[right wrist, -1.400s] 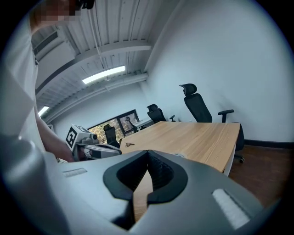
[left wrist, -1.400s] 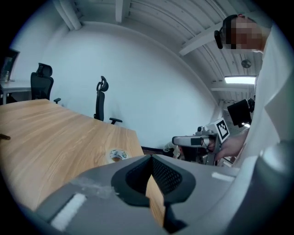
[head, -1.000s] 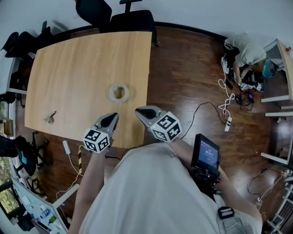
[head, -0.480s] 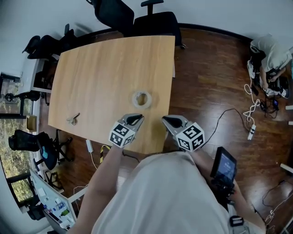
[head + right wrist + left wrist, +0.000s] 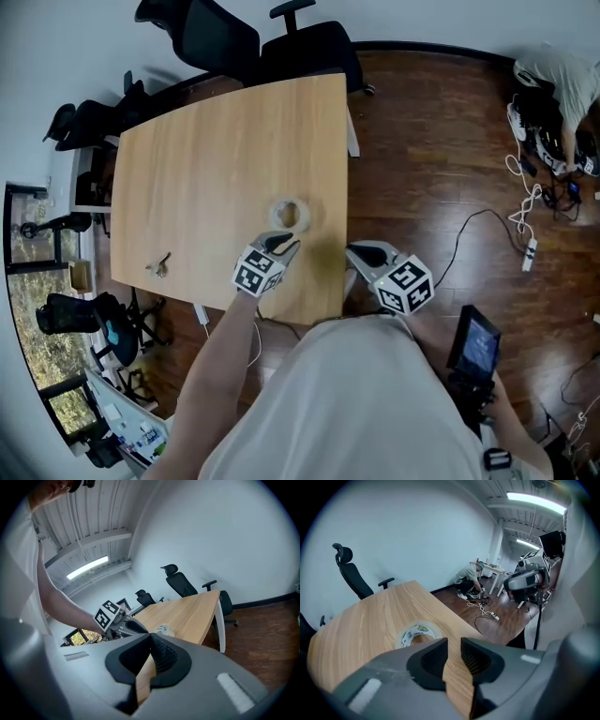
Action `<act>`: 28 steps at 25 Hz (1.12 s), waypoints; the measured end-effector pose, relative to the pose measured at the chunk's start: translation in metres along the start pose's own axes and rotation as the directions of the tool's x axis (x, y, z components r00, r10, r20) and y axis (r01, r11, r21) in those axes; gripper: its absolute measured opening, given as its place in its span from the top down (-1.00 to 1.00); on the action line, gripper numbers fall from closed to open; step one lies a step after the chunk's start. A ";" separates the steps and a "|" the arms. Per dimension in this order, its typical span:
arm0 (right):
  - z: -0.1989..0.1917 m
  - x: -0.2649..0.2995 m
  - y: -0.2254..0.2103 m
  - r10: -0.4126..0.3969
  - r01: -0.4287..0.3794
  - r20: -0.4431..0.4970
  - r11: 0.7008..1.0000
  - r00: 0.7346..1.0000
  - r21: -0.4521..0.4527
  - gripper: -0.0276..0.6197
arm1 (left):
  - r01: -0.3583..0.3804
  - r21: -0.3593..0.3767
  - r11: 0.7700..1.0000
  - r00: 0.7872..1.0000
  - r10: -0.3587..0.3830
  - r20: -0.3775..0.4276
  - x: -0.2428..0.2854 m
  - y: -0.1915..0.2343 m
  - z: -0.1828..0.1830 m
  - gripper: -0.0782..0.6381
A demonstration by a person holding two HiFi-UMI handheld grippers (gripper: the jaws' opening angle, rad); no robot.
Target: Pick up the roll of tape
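- Left gripper (image 5: 284, 243): jaws opening, a narrow gap so far, nothing between them.
- Roll of tape (image 5: 290, 215): flat on the table (image 5: 197, 150), just ahead of the left tips, untouched.
- Right gripper (image 5: 360, 251): jaws together, empty, beyond the table's side edge, over the floor (image 5: 431, 141).
- Side edge: just right of the roll; bare wood lies left of it.

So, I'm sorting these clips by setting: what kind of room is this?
Probably an office or meeting room: a long wooden table, black office chairs at its far end, and a corded power strip on the wood floor.
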State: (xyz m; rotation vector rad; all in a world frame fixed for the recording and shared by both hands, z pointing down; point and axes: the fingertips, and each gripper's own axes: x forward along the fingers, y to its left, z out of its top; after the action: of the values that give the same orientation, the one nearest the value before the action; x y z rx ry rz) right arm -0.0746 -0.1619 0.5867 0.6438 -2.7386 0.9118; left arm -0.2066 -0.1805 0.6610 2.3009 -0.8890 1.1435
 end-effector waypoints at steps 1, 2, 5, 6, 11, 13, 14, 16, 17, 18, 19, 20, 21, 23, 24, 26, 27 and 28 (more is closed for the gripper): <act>-0.001 -0.001 -0.002 -0.004 0.004 0.002 1.000 1.000 0.006 0.90 | 0.000 0.006 1.000 1.000 0.001 -0.014 0.003 0.002 -0.001 0.50; -0.002 -0.003 -0.004 -0.010 0.009 0.005 1.000 1.000 0.013 0.90 | 0.000 0.015 1.000 1.000 0.000 -0.031 0.006 0.004 -0.002 0.49; -0.002 -0.006 -0.009 -0.026 0.026 0.013 0.999 1.000 0.021 0.90 | 0.011 0.058 0.998 0.996 -0.006 -0.087 0.015 0.011 -0.005 0.42; -0.002 -0.007 -0.010 -0.031 0.031 0.017 0.999 0.999 0.022 0.90 | 0.017 0.079 0.997 0.994 -0.008 -0.113 0.019 0.013 -0.007 0.40; -0.008 -0.019 -0.016 -0.071 0.069 0.025 0.996 0.997 0.051 0.90 | 0.043 0.171 0.984 0.967 0.002 -0.256 0.035 0.023 -0.029 0.29; -0.010 -0.023 -0.018 -0.086 0.084 0.026 0.995 0.996 0.060 0.90 | 0.037 0.185 0.982 0.963 0.014 -0.271 0.038 0.029 -0.031 0.25; -0.010 -0.025 -0.019 -0.093 0.091 0.027 0.994 0.995 0.064 0.90 | 0.035 0.191 0.981 0.962 0.019 -0.273 0.040 0.033 -0.031 0.25; -0.012 -0.028 -0.023 -0.106 0.104 0.028 0.992 0.994 0.074 0.90 | 0.047 0.201 0.979 0.956 0.015 -0.293 0.044 0.037 -0.036 0.25; -0.013 -0.030 -0.025 -0.113 0.110 0.029 0.991 0.993 0.079 0.90 | 0.059 0.208 0.976 0.950 0.009 -0.312 0.046 0.037 -0.040 0.25; -0.013 -0.032 -0.027 -0.120 0.117 0.030 0.990 0.992 0.083 0.90 | 0.073 0.220 0.973 0.943 0.004 -0.333 0.048 0.037 -0.044 0.25; -0.013 -0.033 -0.028 -0.126 0.123 0.032 0.989 0.992 0.086 0.90 | 0.088 0.235 0.968 0.935 0.001 -0.354 0.050 0.038 -0.047 0.23; -0.012 -0.035 -0.030 -0.131 0.128 0.034 0.988 0.991 0.088 0.90 | 0.102 0.254 0.962 0.927 0.001 -0.376 0.051 0.038 -0.051 0.23; -0.011 -0.036 -0.032 -0.136 0.133 0.037 0.987 0.990 0.090 0.90 | 0.116 0.273 0.955 0.918 0.002 -0.396 0.052 0.039 -0.054 0.23; -0.011 -0.039 -0.035 -0.149 0.144 0.039 0.985 0.988 0.095 0.90 | 0.145 0.315 0.938 0.902 0.005 -0.432 0.055 0.042 -0.060 0.23; -0.012 -0.041 -0.037 -0.156 0.151 0.039 0.984 0.987 0.098 0.90 | 0.163 0.343 0.925 0.892 0.010 -0.453 0.056 0.043 -0.064 0.23; -0.014 -0.043 -0.039 -0.167 0.162 0.037 0.981 0.985 0.107 0.90 | 0.204 0.416 0.886 0.864 0.037 -0.502 0.059 0.045 -0.073 0.23; -0.015 -0.044 -0.040 -0.171 0.166 0.035 0.980 0.985 0.111 0.90 | 0.223 0.456 0.862 0.849 0.058 -0.525 0.061 0.048 -0.077 0.25; -0.017 -0.046 -0.042 -0.174 0.170 0.033 0.979 0.984 0.115 0.90 | 0.238 0.493 0.837 0.836 0.081 -0.542 0.062 0.050 -0.081 0.28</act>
State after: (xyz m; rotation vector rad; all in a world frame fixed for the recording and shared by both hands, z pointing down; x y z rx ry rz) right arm -0.0145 -0.1660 0.6081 0.9150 -2.6315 1.0258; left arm -0.2574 -0.1892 0.7622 2.1543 -0.2462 2.0861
